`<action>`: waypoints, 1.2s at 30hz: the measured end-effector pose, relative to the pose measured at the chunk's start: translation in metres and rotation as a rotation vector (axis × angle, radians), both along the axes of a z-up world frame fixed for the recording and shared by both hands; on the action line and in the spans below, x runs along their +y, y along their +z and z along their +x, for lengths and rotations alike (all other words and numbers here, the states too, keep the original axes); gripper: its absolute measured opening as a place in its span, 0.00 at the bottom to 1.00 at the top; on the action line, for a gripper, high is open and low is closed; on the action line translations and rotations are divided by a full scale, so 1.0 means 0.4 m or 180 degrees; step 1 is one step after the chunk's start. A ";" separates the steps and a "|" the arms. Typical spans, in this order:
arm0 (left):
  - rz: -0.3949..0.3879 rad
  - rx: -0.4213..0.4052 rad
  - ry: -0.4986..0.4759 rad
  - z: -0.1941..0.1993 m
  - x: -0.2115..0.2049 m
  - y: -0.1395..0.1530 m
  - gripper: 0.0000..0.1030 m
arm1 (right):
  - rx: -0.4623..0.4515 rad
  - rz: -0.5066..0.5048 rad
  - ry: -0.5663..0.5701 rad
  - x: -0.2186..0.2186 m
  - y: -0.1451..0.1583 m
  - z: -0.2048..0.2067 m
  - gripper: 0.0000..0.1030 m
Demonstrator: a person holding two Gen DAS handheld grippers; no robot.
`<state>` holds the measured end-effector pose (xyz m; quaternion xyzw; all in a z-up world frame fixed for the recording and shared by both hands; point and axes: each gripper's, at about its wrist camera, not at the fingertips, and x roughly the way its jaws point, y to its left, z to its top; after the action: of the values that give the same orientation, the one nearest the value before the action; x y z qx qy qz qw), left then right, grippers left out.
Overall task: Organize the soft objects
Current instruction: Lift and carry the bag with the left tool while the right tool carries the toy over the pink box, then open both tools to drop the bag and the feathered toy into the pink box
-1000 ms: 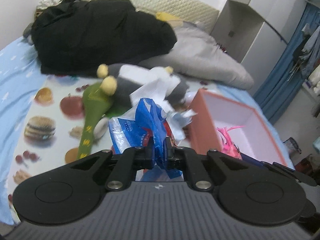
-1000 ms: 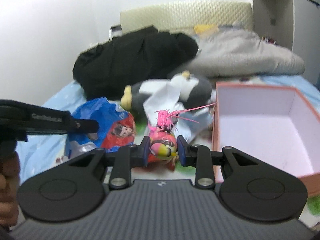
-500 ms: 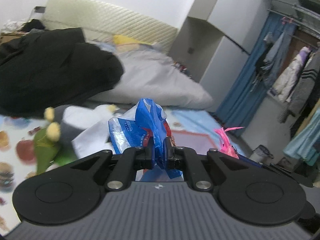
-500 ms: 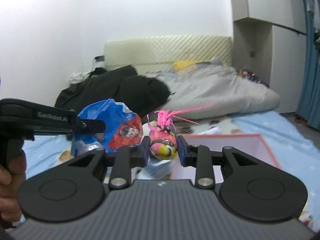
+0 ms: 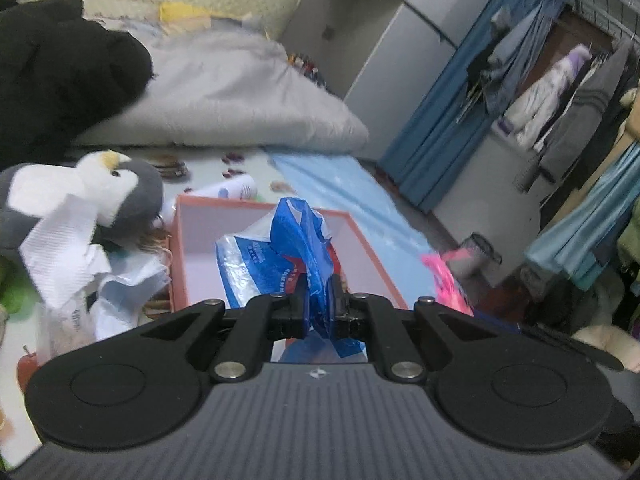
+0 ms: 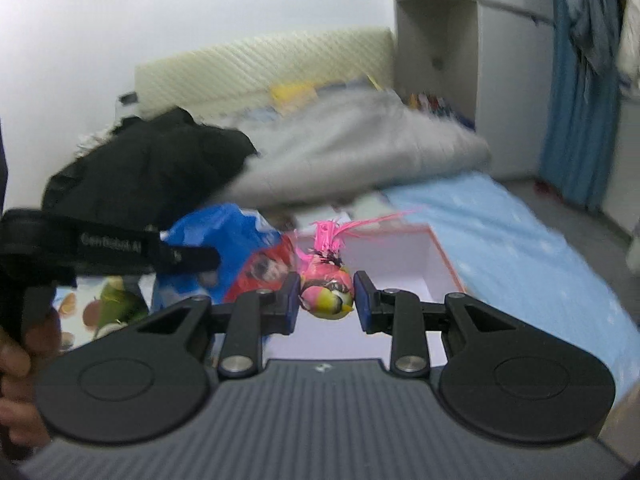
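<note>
A: Nearest in our left wrist view, the left gripper [image 5: 319, 300] sits low in the centre, its jaws pinching a crumpled blue plastic bag [image 5: 288, 256] that hangs over the orange-rimmed box [image 5: 182, 240].

B: In our right wrist view, the right gripper [image 6: 326, 300] is at bottom centre with its jaws set against a pink and yellow ball toy [image 6: 328, 290] with pink feathers on top, held above the same box [image 6: 440, 256].

A: At the left edge of that frame we see the person's hand [image 6: 18, 364] on the other tool's black handle, level and pointing towards frame centre. Its white lettering is blurred; we make out something like "GenRobot.AI".

B: The bag carries white print we cannot read, plus a red patch with a face on it.

A: Left of the box in our left view lies a penguin plush [image 5: 80, 192] with white crumpled paper [image 5: 64, 240] across it.

B: Farther back, upper left, we see a black garment [image 5: 60, 84] and a grey duvet [image 5: 224, 96].
</note>
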<state>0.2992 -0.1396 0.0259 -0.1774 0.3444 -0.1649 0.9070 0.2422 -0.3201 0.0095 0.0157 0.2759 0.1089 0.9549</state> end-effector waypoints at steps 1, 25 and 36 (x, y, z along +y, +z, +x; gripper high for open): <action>0.0014 0.0053 -0.0039 0.019 -0.012 -0.018 0.09 | 0.0084 -0.0005 0.0012 -0.014 -0.016 0.010 0.31; 0.0527 0.0787 -0.0298 0.184 -0.083 -0.270 0.43 | 0.0987 0.0206 -0.0170 -0.115 -0.248 0.160 0.36; 0.0586 0.0181 -0.0181 0.041 -0.021 -0.121 0.43 | 0.0553 0.0343 -0.0186 -0.109 -0.159 0.073 0.37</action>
<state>0.3155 -0.1478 -0.0226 -0.0880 0.3886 -0.1532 0.9043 0.2715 -0.3636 -0.0541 0.0845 0.3508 0.0939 0.9279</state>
